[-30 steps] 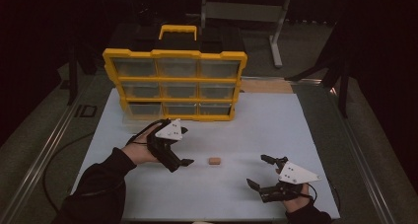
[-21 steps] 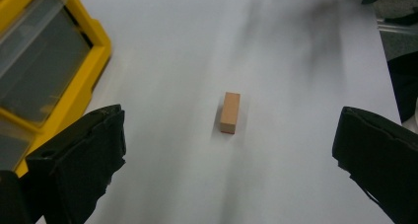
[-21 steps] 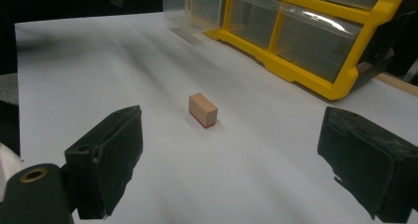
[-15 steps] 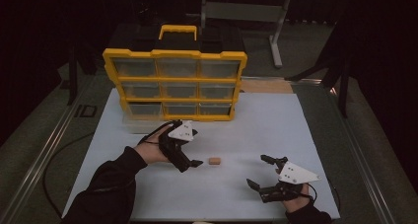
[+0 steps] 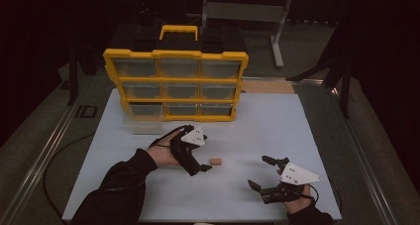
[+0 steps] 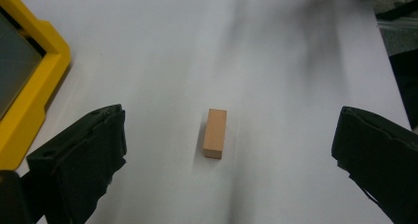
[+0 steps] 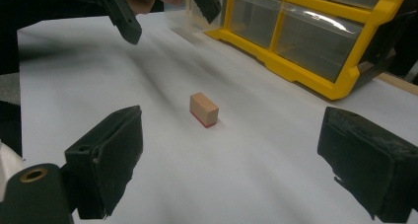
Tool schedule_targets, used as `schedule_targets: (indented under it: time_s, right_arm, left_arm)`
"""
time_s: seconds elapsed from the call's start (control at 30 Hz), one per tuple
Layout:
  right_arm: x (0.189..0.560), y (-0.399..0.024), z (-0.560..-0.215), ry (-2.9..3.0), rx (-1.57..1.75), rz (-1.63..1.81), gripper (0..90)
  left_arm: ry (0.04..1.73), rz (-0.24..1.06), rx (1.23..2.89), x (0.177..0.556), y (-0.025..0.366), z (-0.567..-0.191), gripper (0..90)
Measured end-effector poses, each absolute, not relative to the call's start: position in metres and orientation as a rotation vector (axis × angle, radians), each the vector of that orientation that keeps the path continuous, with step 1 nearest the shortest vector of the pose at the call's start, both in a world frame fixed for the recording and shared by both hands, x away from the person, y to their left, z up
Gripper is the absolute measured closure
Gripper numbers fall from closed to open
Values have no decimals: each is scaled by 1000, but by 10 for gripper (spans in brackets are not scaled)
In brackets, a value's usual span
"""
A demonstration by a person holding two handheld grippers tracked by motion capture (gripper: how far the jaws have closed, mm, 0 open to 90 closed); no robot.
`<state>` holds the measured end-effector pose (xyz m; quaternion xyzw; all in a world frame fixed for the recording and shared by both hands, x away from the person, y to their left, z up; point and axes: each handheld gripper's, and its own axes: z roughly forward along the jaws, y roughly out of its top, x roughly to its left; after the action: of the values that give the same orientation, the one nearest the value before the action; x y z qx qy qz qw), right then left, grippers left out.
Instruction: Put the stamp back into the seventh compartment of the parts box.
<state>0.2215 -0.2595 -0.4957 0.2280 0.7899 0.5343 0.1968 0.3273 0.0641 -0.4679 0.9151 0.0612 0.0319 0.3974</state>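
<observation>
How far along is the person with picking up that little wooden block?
Early on. Done: the left tongs sit beside the wooden block, jaws wide open with the block lying between them in the left gripper view. In hand: lining up the grab. Left: closing on the block and lifting it off the white table. The right tongs wait open, apart. The yellow drawer organizer stands behind.

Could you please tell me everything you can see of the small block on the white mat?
The block is a small tan brick shape, wood or rubber by its look, with a thin red strip along one lower edge in the right gripper view. It lies flat on the white mat, in front of the yellow organizer. Nothing grips it: it sits between the open jaws of the left hand-held gripper, untouched.
</observation>
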Motion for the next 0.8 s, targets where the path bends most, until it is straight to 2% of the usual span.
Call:
schedule_targets:
  time_s: [0.4, 0.53, 0.8]
  right_arm:
    - [222, -259, -496, 2216, 638, 1495, 101]
    - [222, -259, -496, 2216, 637, 1496, 101]
    - [222, -259, -496, 2214, 639, 1495, 101]
  left_arm:
    - [144, 69, 2341, 330, 52, -486, 10]
    - [133, 66, 2344, 330, 51, -492, 45]
    - [124, 66, 2368, 332, 50, -503, 183]
